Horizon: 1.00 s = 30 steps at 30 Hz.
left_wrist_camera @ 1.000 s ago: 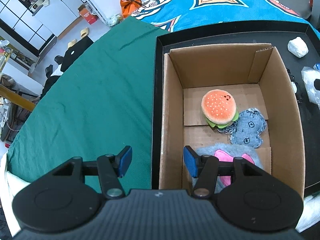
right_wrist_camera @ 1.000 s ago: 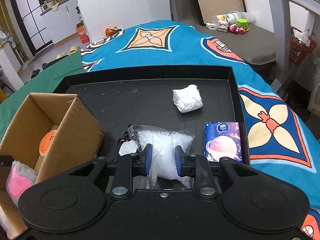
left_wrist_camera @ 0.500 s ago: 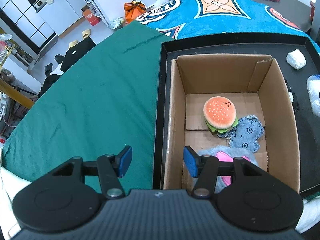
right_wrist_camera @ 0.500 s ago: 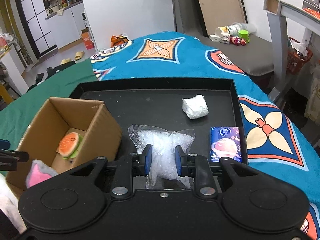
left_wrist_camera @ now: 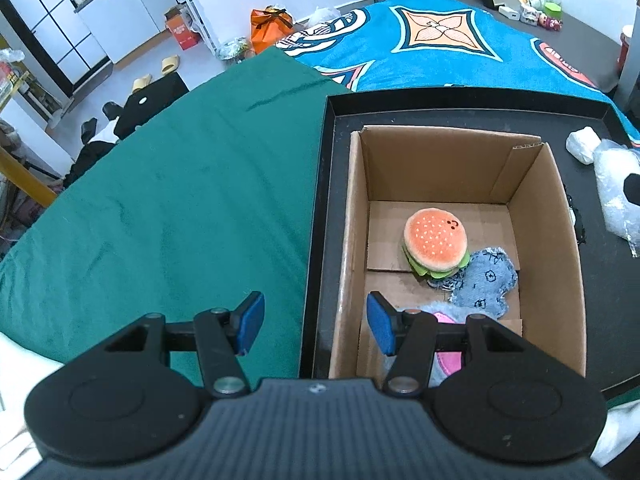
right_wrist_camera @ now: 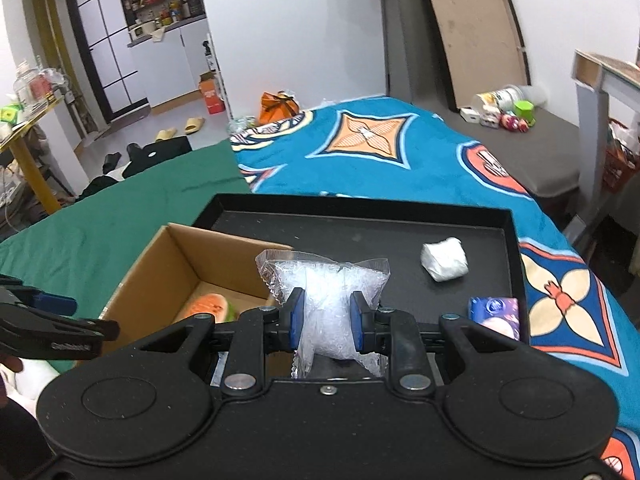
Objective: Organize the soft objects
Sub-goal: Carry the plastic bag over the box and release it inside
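Clear crinkly plastic bag (right_wrist_camera: 328,300) sits pinched between our right gripper (right_wrist_camera: 326,318) pads, lifted above the black tray (right_wrist_camera: 360,208) toward the cardboard box (left_wrist_camera: 560,240), while our left gripper (left_wrist_camera: 316,322) hovers open, holding nothing.

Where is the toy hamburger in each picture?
Left wrist view: the plush hamburger lies on the floor of the cardboard box, near the picture's middle right, beside a blue denim toy.
Right wrist view: only its orange top peeks out low inside the same box, left of the right gripper.
Shared landmark: the white wad on the black tray.
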Available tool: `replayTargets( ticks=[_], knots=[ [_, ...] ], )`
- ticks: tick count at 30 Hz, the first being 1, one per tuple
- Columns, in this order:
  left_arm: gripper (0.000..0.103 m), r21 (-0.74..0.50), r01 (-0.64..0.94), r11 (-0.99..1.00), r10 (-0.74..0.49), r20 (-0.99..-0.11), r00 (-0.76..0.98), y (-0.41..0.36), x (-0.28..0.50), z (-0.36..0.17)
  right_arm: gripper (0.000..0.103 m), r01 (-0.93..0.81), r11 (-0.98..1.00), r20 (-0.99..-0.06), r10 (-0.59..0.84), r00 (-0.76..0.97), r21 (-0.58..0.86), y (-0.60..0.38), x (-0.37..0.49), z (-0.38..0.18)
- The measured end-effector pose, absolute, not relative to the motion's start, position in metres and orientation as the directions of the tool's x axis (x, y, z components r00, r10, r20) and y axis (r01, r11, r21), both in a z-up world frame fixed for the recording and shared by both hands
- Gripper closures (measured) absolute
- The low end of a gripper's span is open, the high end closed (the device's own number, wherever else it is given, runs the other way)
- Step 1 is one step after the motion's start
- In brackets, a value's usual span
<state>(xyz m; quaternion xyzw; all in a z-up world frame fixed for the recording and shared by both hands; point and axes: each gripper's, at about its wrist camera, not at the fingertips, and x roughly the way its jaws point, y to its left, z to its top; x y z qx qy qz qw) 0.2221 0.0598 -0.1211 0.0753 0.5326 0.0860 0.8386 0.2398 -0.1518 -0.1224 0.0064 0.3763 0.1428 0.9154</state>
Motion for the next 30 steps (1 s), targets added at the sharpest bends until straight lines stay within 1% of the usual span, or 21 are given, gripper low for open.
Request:
replayTargets(
  ticks=[6, 11, 16, 17, 20, 22, 24, 26, 28, 30],
  knots=[
    [0.049, 0.188, -0.07, 0.98, 0.2, -0.9, 0.386, 0.065, 0.227, -0.127, 0.08, -0.288, 0.952, -0.67, 0.282, 0.687, 0.106, -0.132, 0.241, -0.11],
    [0.053, 0.163, -0.082, 0.983, 0.182, -0.911, 0.37, 0.072, 0.229, -0.131, 0.08, -0.313, 0.945, -0.662, 0.295, 0.69, 0.095, -0.115, 0.244, -0.104],
    [0.07, 0.134, -0.077, 0.988, 0.153, -0.921, 0.358, 0.076, 0.23, -0.134, 0.079, -0.336, 0.939, -0.664, 0.3, 0.685, 0.078, -0.099, 0.245, -0.103],
    [0.072, 0.129, -0.074, 0.989, 0.148, -0.921, 0.36, 0.076, 0.229, -0.134, 0.079, -0.339, 0.938, -0.665, 0.301, 0.684, 0.076, -0.096, 0.246, -0.103],
    [0.082, 0.112, -0.068, 0.991, 0.129, -0.924, 0.361, 0.076, 0.229, -0.135, 0.079, -0.347, 0.935, -0.666, 0.302, 0.683, 0.068, -0.089, 0.248, -0.102],
    [0.09, 0.098, -0.066, 0.993, 0.116, -0.925, 0.362, 0.076, 0.229, -0.135, 0.079, -0.351, 0.934, -0.665, 0.303, 0.683, 0.065, -0.085, 0.249, -0.101],
    [0.093, 0.09, -0.071, 0.993, 0.11, -0.925, 0.364, 0.077, 0.229, -0.135, 0.079, -0.356, 0.932, -0.663, 0.304, 0.684, 0.06, -0.081, 0.25, -0.1],
    [0.093, 0.086, -0.079, 0.993, 0.109, -0.923, 0.368, 0.08, 0.228, -0.134, 0.079, -0.36, 0.931, -0.659, 0.307, 0.687, 0.058, -0.078, 0.251, -0.099],
    [0.093, 0.078, -0.083, 0.993, 0.104, -0.924, 0.369, 0.08, 0.229, -0.134, 0.077, -0.368, 0.928, -0.651, 0.316, 0.691, 0.06, -0.076, 0.253, -0.098],
    [0.093, 0.077, -0.085, 0.993, 0.103, -0.924, 0.369, 0.081, 0.228, -0.134, 0.074, -0.374, 0.925, -0.664, 0.32, 0.676, 0.066, -0.074, 0.256, -0.099]
  ],
)
